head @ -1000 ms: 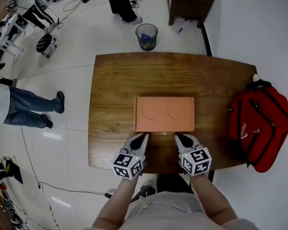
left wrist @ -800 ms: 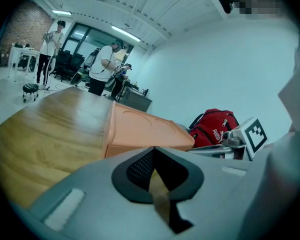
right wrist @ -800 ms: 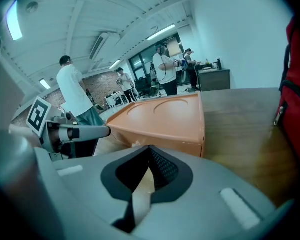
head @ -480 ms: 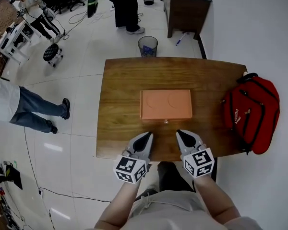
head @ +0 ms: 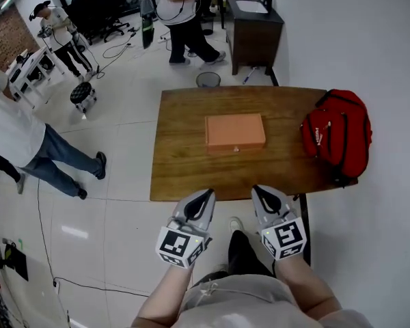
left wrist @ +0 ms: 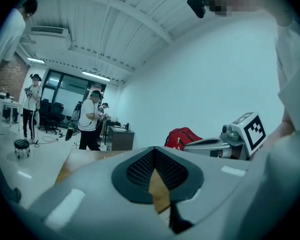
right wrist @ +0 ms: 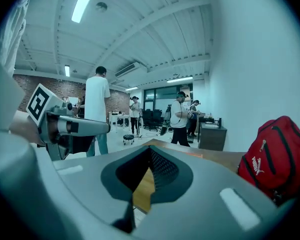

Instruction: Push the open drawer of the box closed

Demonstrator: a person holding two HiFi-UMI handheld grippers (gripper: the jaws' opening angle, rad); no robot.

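Pinched shut on nothing, left claw [head: 205, 193] and right claw [head: 258, 190], well back from the box [head: 235, 130]. Looks stiff, light, slidy. Drawer front [head: 221, 146] flush already; pushable beside its knob [head: 236, 149].

Orange box [head: 235, 131], brown wood-grain table [head: 184, 169], red backpack [head: 338, 139] — white floor [head: 123, 115].

A wooden table with two things on it, in the upper middle of the head view.

The brown table [head: 184, 162] stands on a pale tiled floor [head: 116, 203], and its top shows a wood grain. An orange box [head: 235, 131] lies flat near the centre of the top, a little toward the far edge, with bare wood on all its sides. A red backpack [head: 336, 139] lies on the right end of the table, well apart from the box, and reaches past the right edge.
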